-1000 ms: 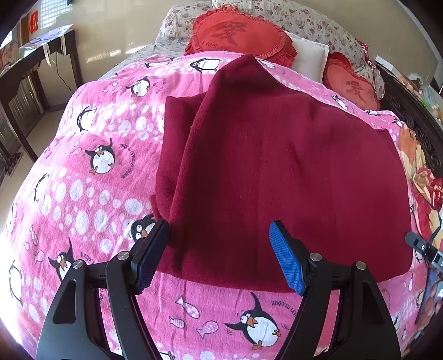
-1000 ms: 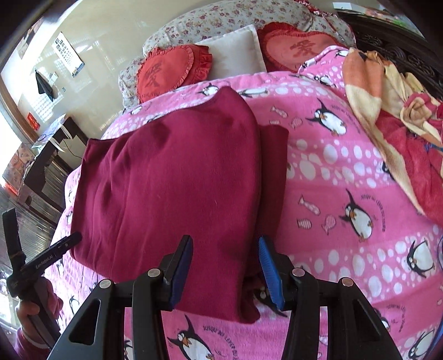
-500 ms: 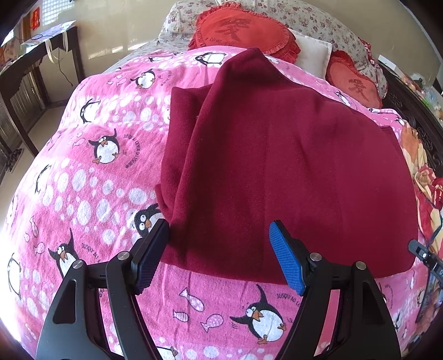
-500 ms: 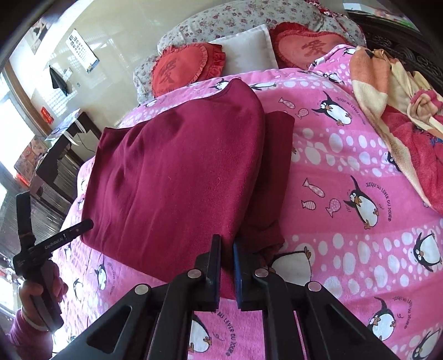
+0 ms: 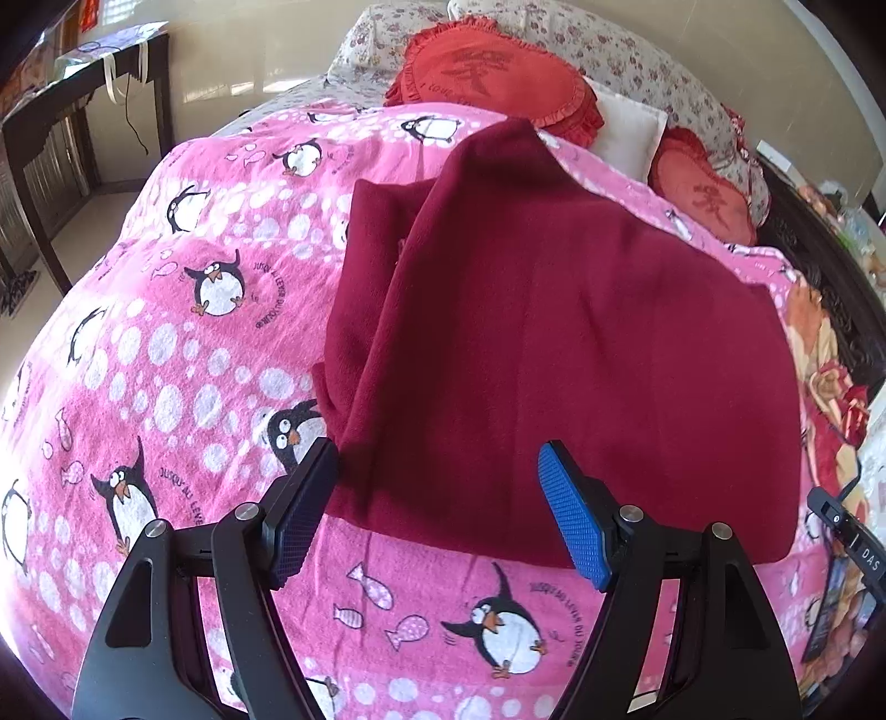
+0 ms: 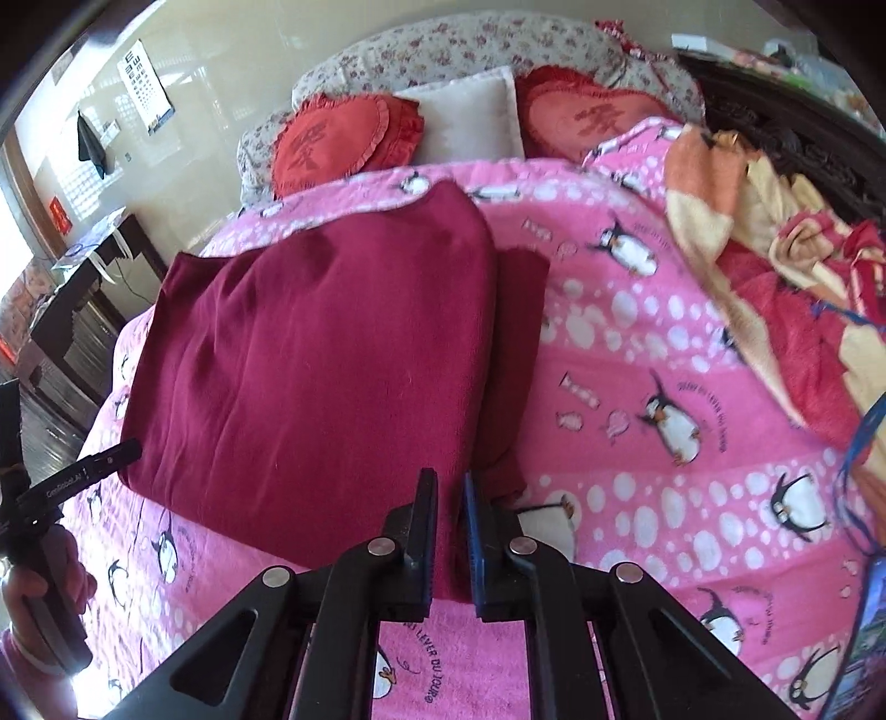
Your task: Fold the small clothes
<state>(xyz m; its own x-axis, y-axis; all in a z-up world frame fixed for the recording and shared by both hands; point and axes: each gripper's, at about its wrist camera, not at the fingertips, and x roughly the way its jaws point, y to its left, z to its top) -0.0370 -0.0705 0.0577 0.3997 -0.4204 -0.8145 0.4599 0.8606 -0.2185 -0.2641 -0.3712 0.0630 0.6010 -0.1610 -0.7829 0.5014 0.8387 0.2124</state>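
Right tongs now pinching the garment hem, spread a second ago; left tongs still spread, ready to fold.

A bed under a pink penguin blanket fills the room. Beyond it, red heart cushions lean against floral pillows; a dark table stands left by the cream wall.

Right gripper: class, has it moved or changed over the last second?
Yes. The right gripper closed on the near edge of the maroon garment and pulled back; the heart cushion sits lower now.
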